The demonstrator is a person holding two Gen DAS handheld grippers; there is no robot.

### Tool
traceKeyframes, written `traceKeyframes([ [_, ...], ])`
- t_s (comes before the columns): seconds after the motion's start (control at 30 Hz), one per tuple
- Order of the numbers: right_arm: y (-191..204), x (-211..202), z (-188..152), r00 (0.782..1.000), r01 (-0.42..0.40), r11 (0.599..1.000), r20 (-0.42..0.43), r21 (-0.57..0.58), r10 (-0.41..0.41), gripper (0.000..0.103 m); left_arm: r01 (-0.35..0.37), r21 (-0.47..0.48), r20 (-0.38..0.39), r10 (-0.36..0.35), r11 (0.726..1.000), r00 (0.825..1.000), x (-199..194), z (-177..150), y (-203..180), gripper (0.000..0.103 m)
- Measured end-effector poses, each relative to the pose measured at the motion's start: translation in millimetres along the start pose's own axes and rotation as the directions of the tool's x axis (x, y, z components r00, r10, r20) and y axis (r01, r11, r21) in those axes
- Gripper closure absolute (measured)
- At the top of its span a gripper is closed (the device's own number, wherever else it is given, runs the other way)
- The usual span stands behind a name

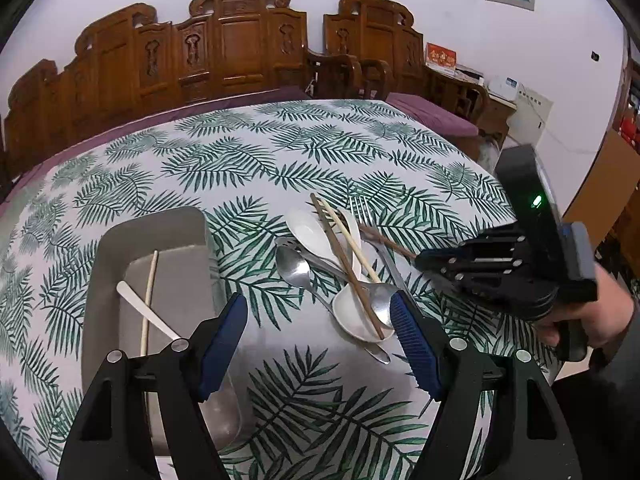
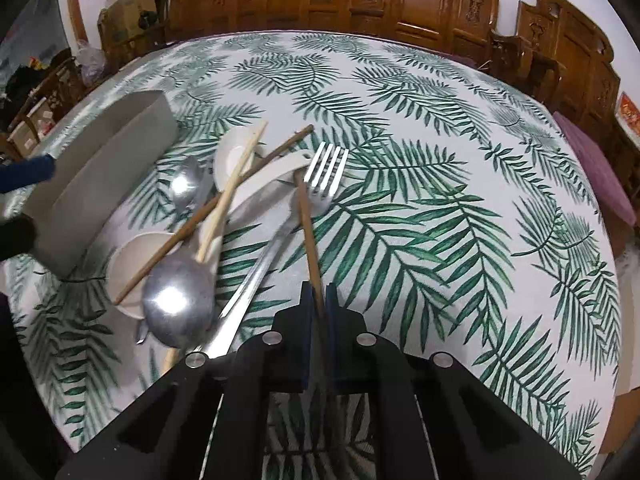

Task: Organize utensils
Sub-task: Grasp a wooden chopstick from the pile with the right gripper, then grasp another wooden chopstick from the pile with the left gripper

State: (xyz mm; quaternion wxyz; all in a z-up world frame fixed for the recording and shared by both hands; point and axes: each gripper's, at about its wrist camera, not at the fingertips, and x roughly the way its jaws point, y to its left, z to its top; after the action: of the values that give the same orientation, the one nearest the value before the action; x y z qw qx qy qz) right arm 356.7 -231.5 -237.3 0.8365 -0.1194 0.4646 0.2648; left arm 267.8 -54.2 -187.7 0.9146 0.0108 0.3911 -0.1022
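In the right wrist view the right gripper (image 2: 319, 292) fills the bottom centre, its blue fingers (image 2: 306, 300) pressed tight on a dark brown chopstick (image 2: 307, 224). That stick runs up the frame to the fork (image 2: 324, 174), where its far end blurs against the tines. Its near end disappears between the black gripper parts.

The rest of the utensils lie heaped at left centre on the leaf-print table (image 2: 440, 160): a steel spoon (image 2: 176, 300), a white spoon (image 2: 128, 268) partly under it, a second brown chopstick (image 2: 216, 210) and a pale chopstick (image 2: 232, 192) crossed on top. What lies at the bottom of the heap is hard to sort out. The grey tray (image 2: 100, 184) stands at the left, showing only its outer wall here; its inside is hidden.

In the left wrist view the left gripper (image 1: 320, 340) sits at the bottom, fingers (image 1: 224, 340) spread wide with nothing between them but tablecloth. The tray's inside shows at the left of the frame, holding one pale chopstick (image 1: 149, 292) and a white handle (image 1: 140, 308) whose lower ends are covered by the gripper. The tray's lower edge is likewise blocked. A hand (image 1: 592, 316) at the right edge grips the right gripper's body, the arm cut off by the frame.
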Motion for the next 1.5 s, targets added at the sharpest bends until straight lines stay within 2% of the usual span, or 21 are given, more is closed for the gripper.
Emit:
traceKeyframes([
  [0.43,-31,-47,1,0.988,-0.035,0.991,0.155,0.128,0.015,0.097,-0.019,0.020,-0.032,0.019,1.000,0.999,20,4,-13,0.033],
  [0.57,-36,-55,3,0.981,-0.029,0.990,0.196,0.137,0.002,0.097,-0.013,0.018,-0.045,0.014,1.000,0.999,24,11,-13,0.038],
  [0.83,-53,-68,6,0.969,-0.011,0.979,0.245,0.204,-0.040,0.097,-0.023,0.034,-0.073,0.025,0.999,0.997,31,21,-16,0.046],
  [0.97,-58,-75,6,0.962,-0.021,0.975,0.269,0.220,-0.040,0.097,-0.006,0.031,-0.075,0.008,1.000,0.997,37,31,-20,0.049],
  [1.27,-69,-95,4,0.941,0.006,0.964,0.324,0.266,-0.095,0.097,0.010,0.018,-0.088,-0.008,1.000,0.996,60,54,-25,0.056],
  [1.5,-75,-92,4,0.946,-0.003,0.960,0.311,0.280,-0.087,0.097,0.011,-0.003,-0.108,-0.011,1.000,0.994,83,66,-25,0.059],
])
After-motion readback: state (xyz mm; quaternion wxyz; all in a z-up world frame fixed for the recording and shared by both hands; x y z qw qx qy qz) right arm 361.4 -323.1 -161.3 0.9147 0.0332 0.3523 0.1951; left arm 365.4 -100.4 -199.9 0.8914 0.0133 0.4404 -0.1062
